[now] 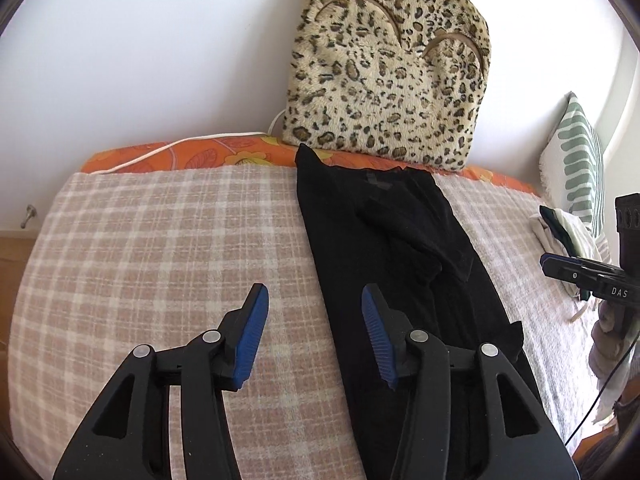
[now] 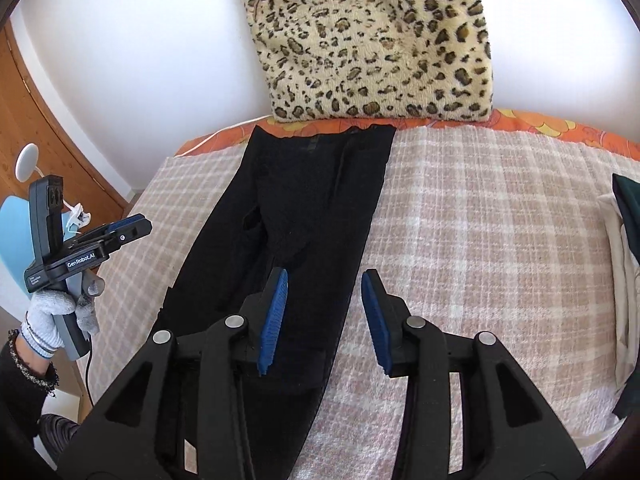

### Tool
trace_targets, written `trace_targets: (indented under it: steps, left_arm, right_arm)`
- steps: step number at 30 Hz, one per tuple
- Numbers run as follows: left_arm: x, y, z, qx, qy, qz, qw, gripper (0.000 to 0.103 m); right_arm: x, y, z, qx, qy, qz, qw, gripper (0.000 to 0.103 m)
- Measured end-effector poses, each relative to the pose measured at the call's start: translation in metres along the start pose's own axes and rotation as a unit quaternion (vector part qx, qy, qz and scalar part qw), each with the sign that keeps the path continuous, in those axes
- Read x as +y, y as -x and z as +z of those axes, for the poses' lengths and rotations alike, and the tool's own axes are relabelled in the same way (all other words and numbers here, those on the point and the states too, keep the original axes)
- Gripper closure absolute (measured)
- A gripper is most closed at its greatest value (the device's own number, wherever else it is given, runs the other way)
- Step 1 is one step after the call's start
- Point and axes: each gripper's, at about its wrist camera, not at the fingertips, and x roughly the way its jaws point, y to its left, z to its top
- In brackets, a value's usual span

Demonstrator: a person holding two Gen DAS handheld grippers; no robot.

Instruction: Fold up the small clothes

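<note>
A black garment (image 1: pixel 396 248) lies as a long narrow strip on the checked blanket, running from the near edge to the far edge; it also shows in the right wrist view (image 2: pixel 296 216). Its sides are folded in, with a sleeve lying on top. My left gripper (image 1: pixel 314 312) is open and empty, above the strip's left edge. My right gripper (image 2: pixel 324 300) is open and empty, above the strip's right edge. Each gripper shows in the other's view, the right gripper (image 1: pixel 576 276) at the right border and the left gripper (image 2: pixel 120 232) at the left.
A pink checked blanket (image 1: pixel 160 248) covers the bed. A leopard-print cushion (image 1: pixel 384 76) leans on the white wall behind. A pile of other clothes (image 1: pixel 564 232) and a green striped pillow (image 1: pixel 580 164) lie at the right. A wooden door (image 2: pixel 48 136) stands left.
</note>
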Motion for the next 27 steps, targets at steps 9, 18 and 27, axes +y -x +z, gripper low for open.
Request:
trace_targets:
  steps: [9, 18, 27]
  left_arm:
    - [0.007, -0.05, 0.064, -0.006, 0.005, -0.015, 0.9999, 0.054]
    - [0.02, -0.108, 0.099, 0.004, 0.02, -0.034, 0.9992, 0.054]
    - [0.022, -0.158, 0.099, 0.023, 0.01, -0.019, 0.9995, 0.056]
  right_arm:
    - [-0.064, -0.049, 0.065, 0.003, -0.036, -0.003, 0.999, 0.062]
    - [-0.105, -0.112, 0.109, 0.024, -0.076, 0.027, 0.996, 0.062]
    - [-0.106, -0.161, 0.123, 0.038, -0.068, 0.016, 0.997, 0.062]
